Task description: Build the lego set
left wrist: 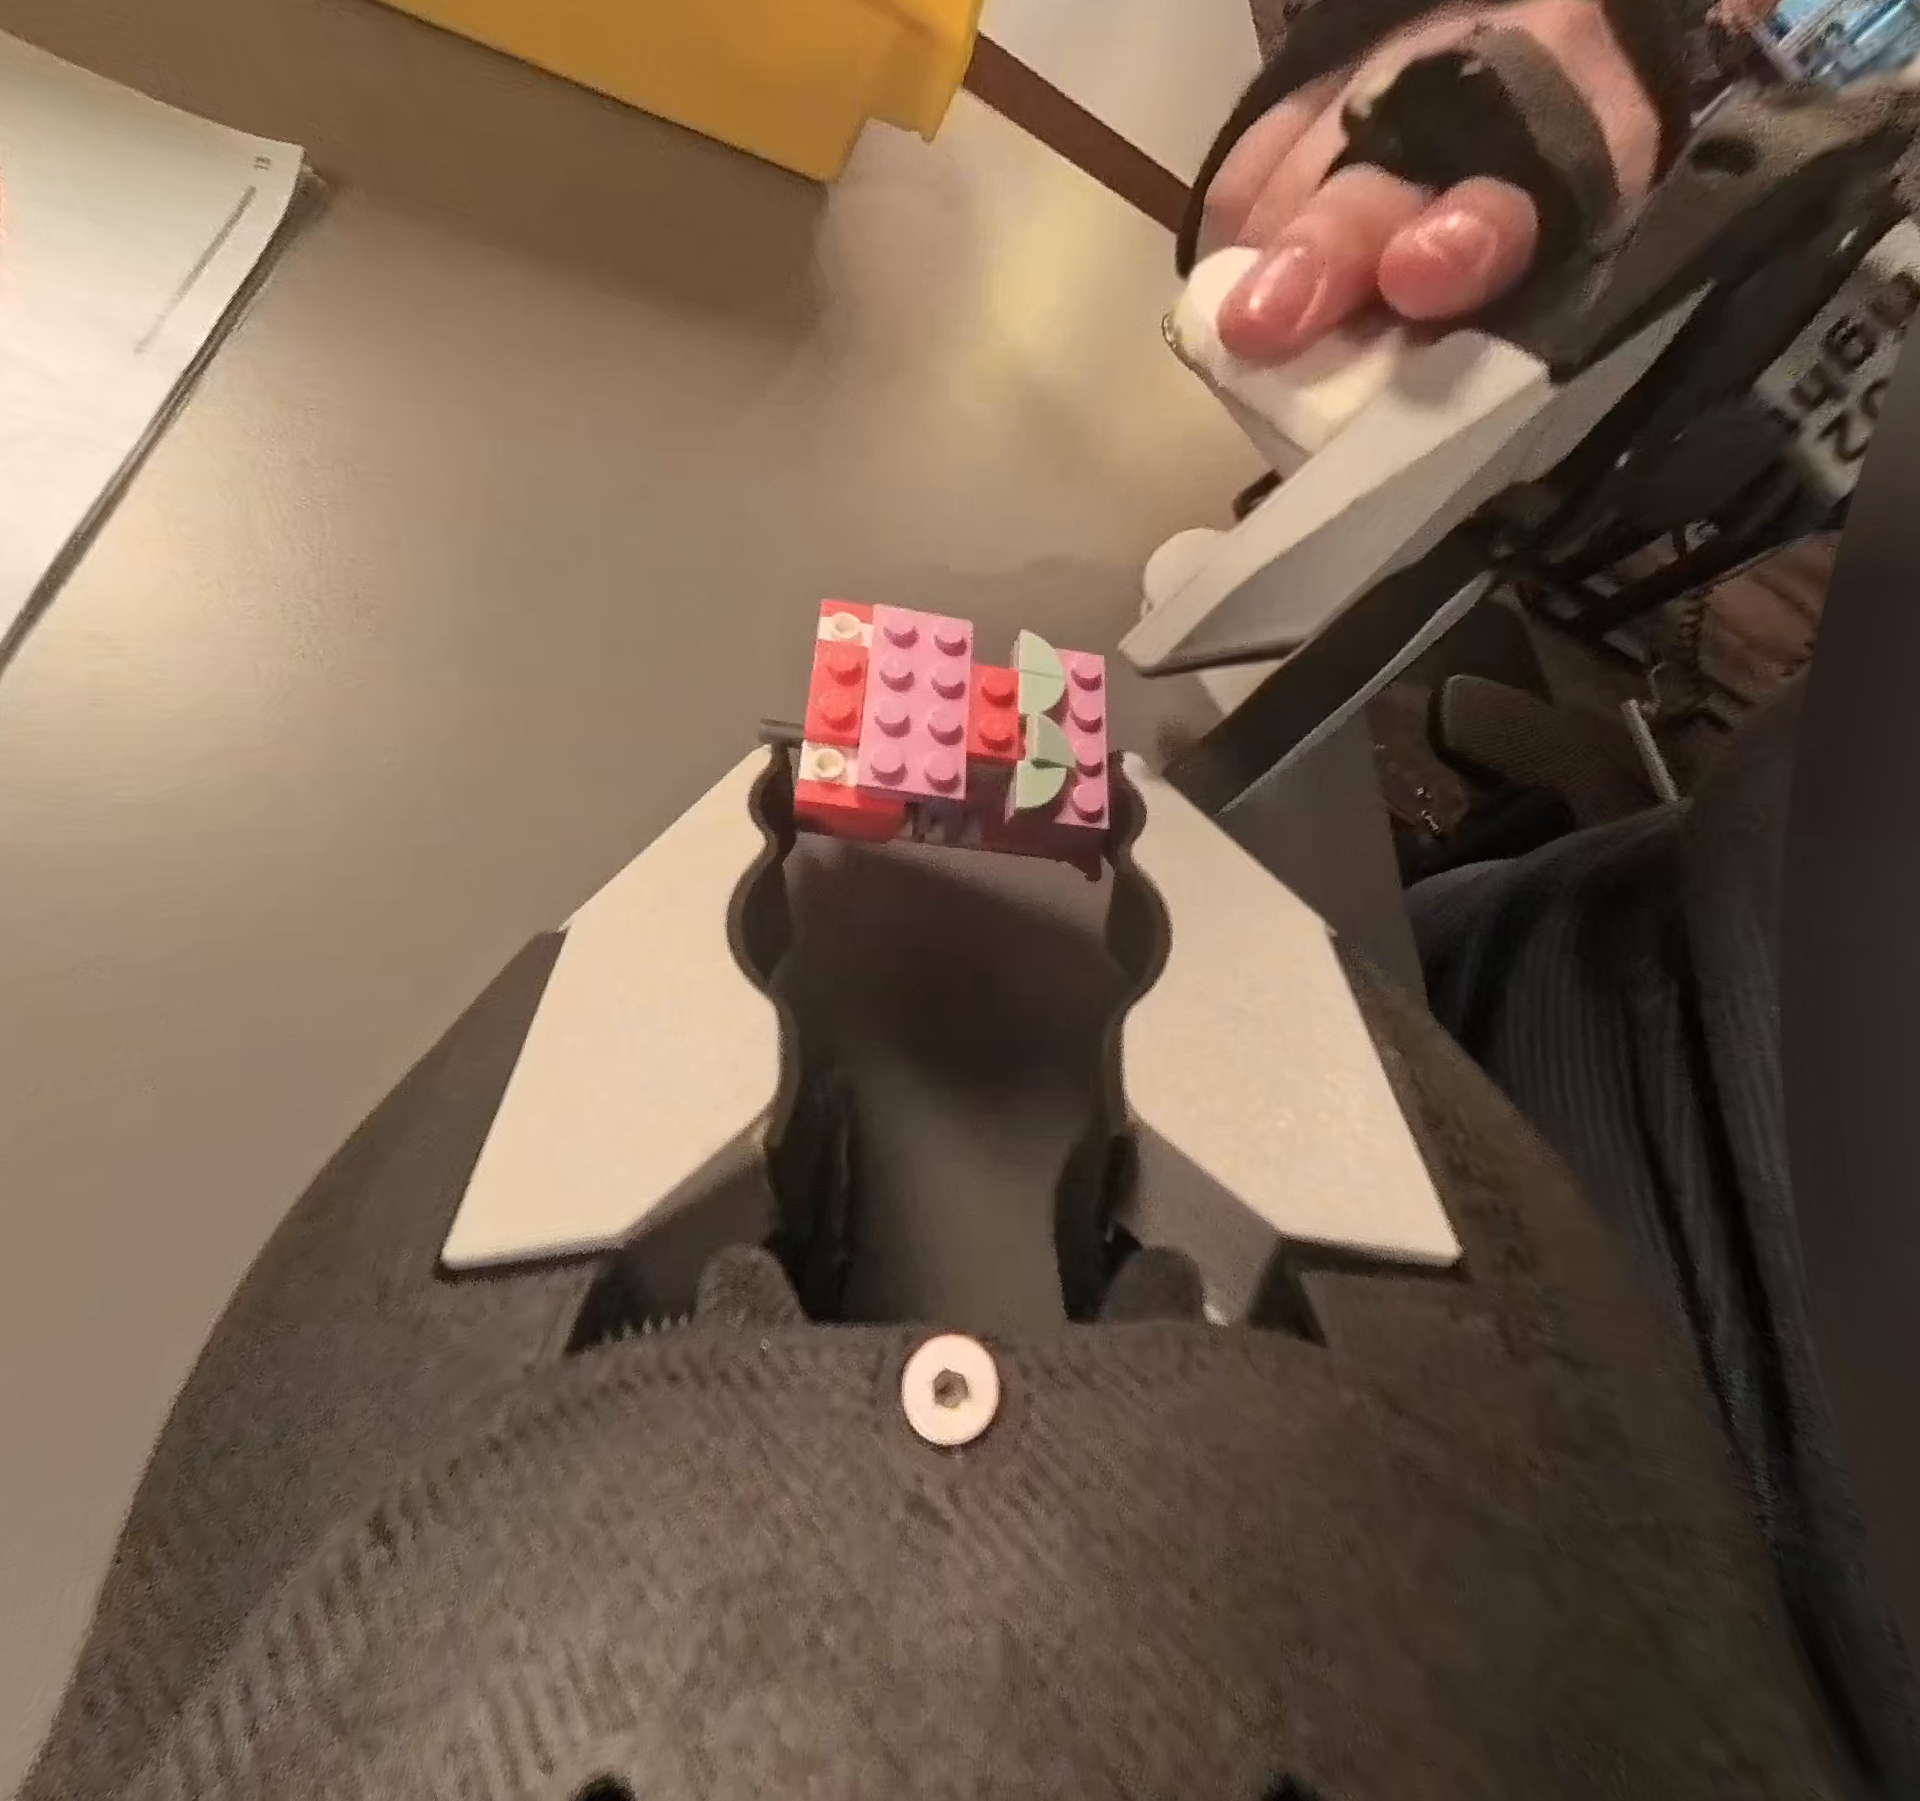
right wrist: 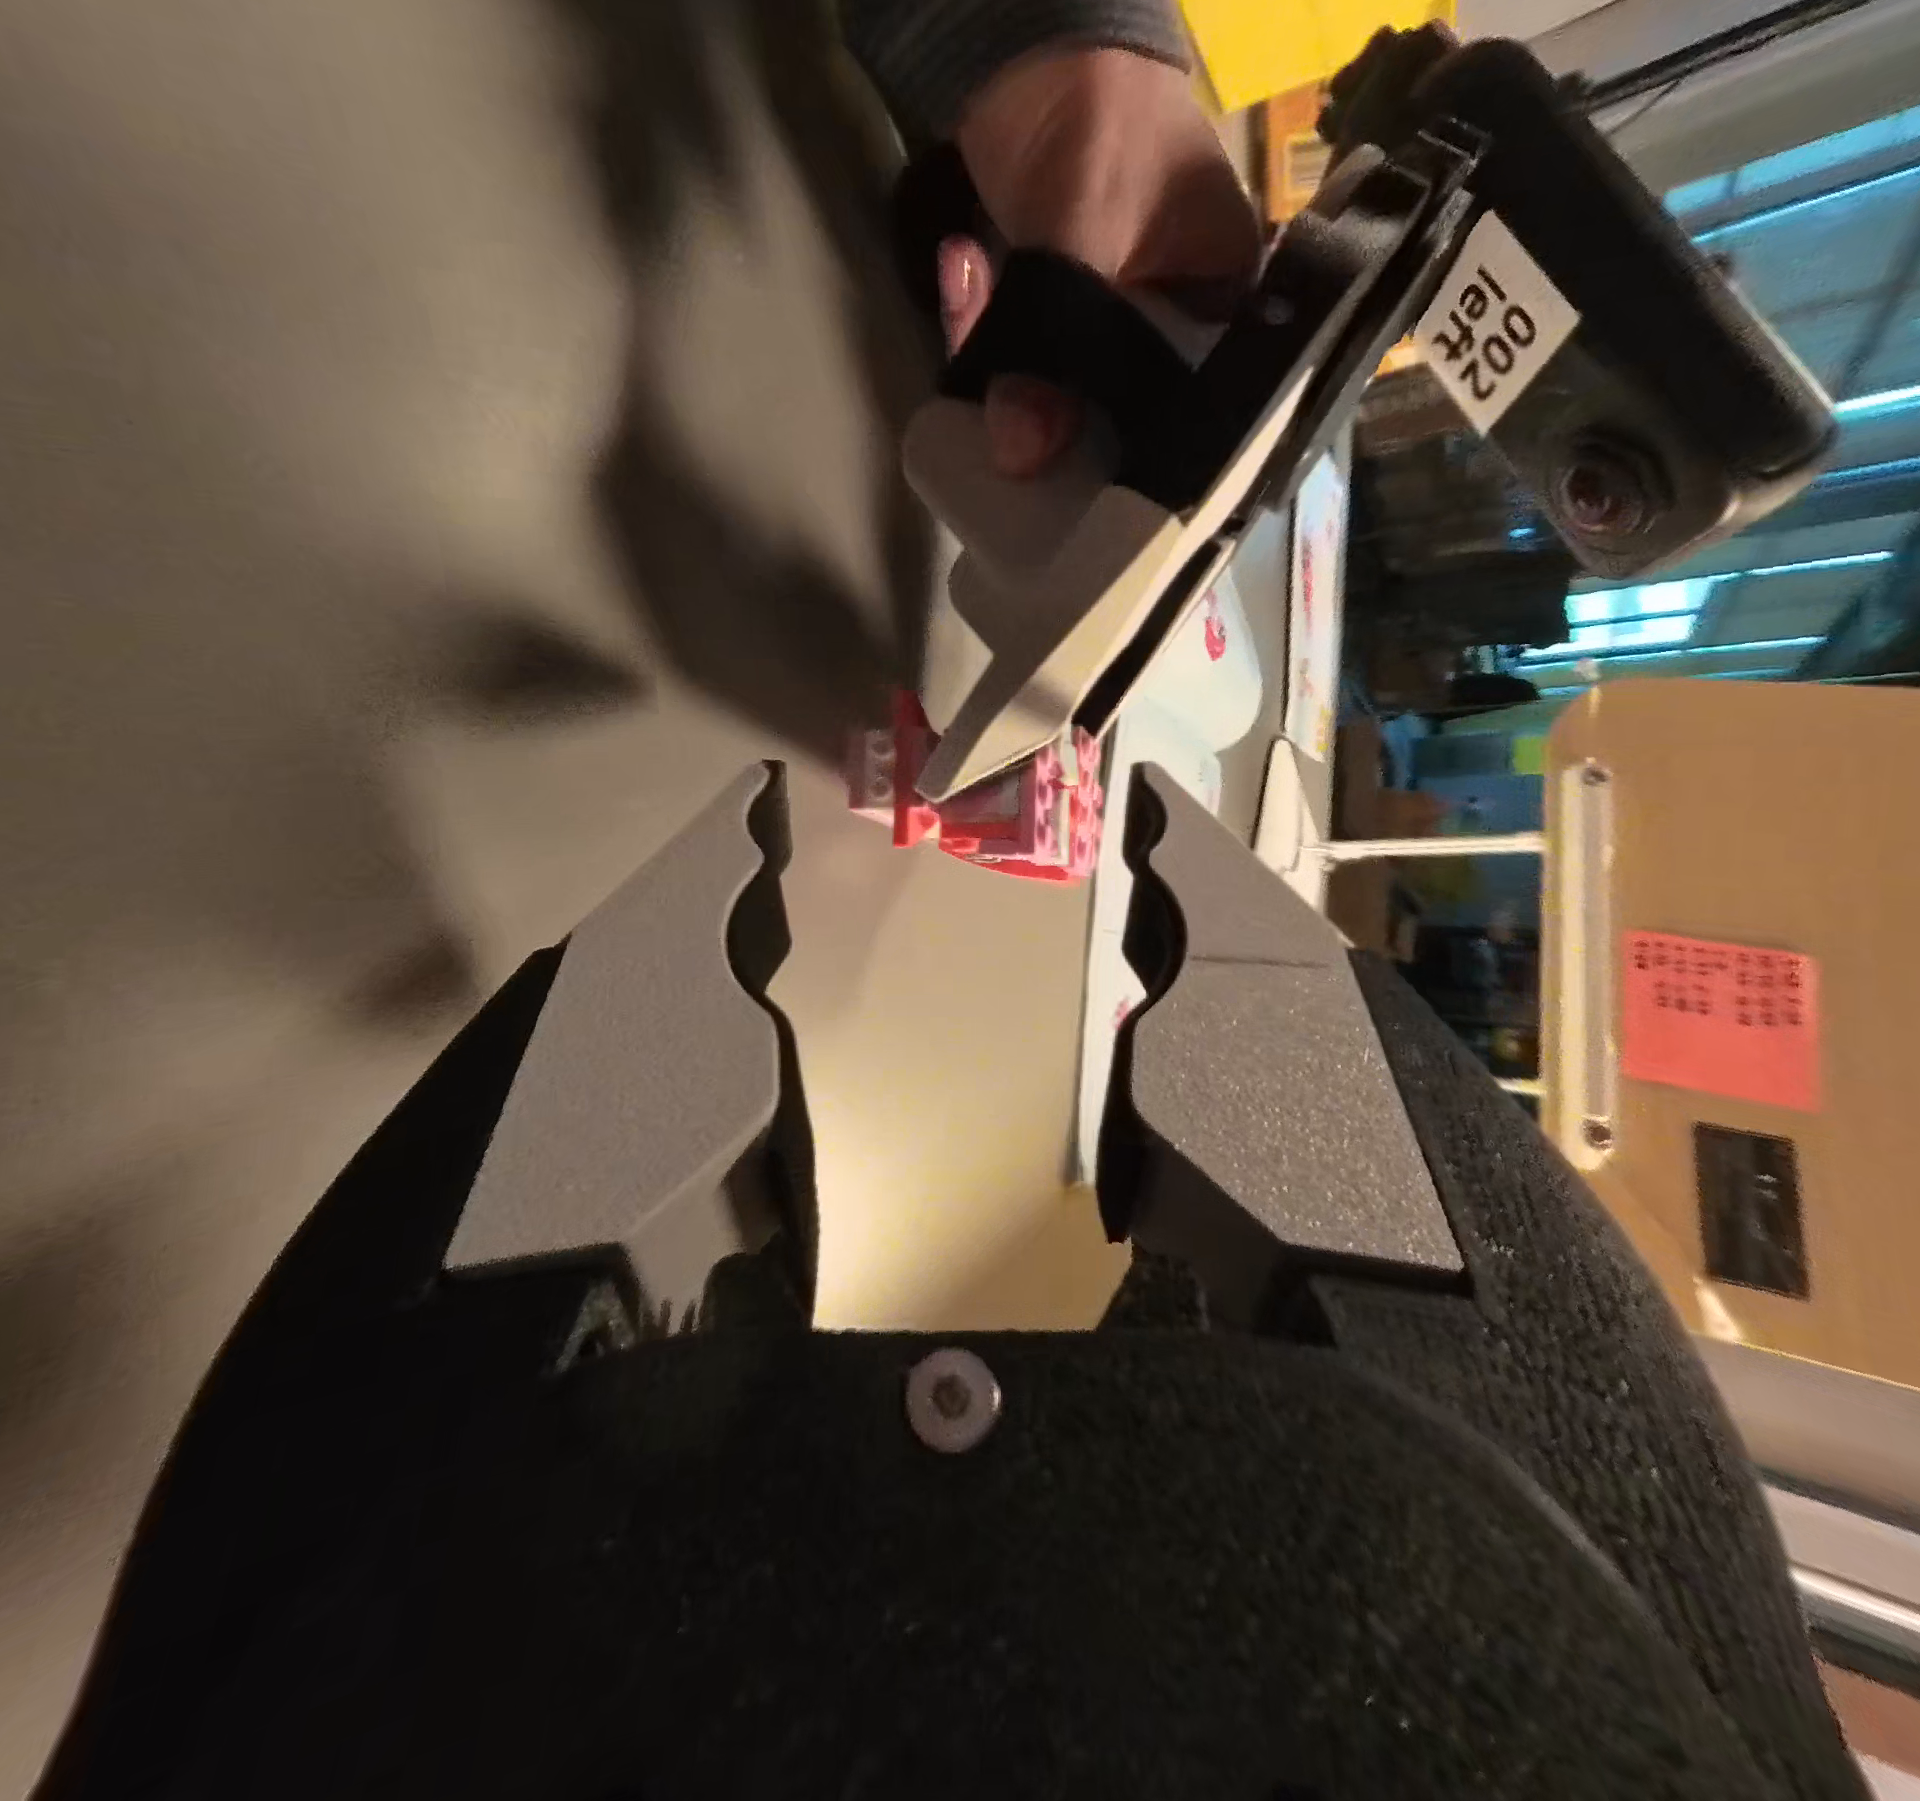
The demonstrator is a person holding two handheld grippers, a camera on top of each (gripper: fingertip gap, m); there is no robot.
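Left tool point(left wrist: 951, 785) grips a red and pink brick model point(left wrist: 951, 723) above the counter point(left wrist: 468, 504); right tool point(right wrist: 956, 785) gapes open, empty, just beside it.

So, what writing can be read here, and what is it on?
White sticker on the black camera mount: legible print, not quoted here.
Red paper label on the tan cardboard box: too blurred.
White booklet page: tiny corner mark, too small.
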